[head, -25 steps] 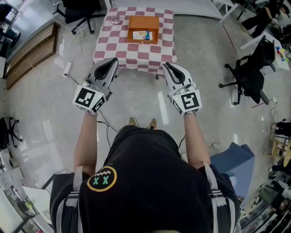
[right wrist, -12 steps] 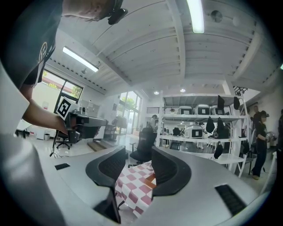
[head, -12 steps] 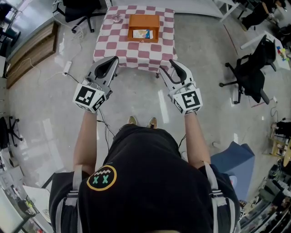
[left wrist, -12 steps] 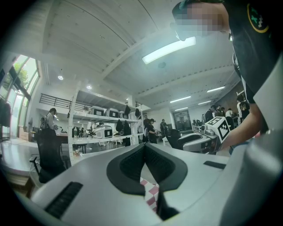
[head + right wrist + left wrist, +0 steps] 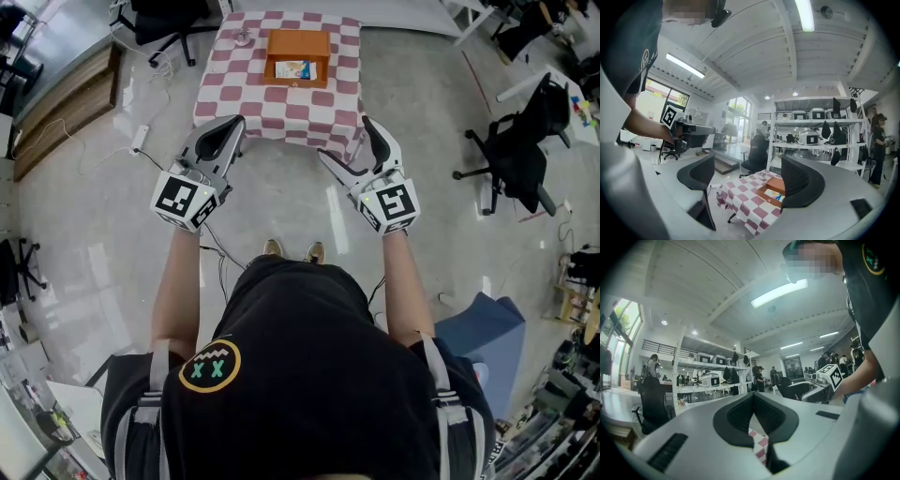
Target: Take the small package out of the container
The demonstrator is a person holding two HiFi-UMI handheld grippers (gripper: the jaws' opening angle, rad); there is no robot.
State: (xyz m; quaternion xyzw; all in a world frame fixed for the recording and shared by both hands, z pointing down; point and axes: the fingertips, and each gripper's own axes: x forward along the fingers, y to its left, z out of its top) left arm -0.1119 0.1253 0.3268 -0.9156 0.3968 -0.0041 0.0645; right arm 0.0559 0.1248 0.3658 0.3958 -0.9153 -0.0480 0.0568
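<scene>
Orange and low-walled, the open-topped box container (image 5: pixel 296 39) sits on a small table (image 5: pixel 281 105) draped in a red-and-white checked cloth. The small printed package (image 5: pixel 293 69) lies flat inside it, toward the container's near wall. Both grippers are held level in the air on the person's side of the table, well apart from the container — neither touches anything. The grey-and-white right gripper (image 5: pixel 344 137) has just been opening its jaws. They now stand wide apart with nothing between them, and the right gripper view looks through the gap at the table, the container and the package beyond. The matching left gripper (image 5: pixel 234 125) has its black-padded jaws pressed together tip to tip, gripping nothing — only a sliver of the checked cloth shows below the pads in the left gripper view.
</scene>
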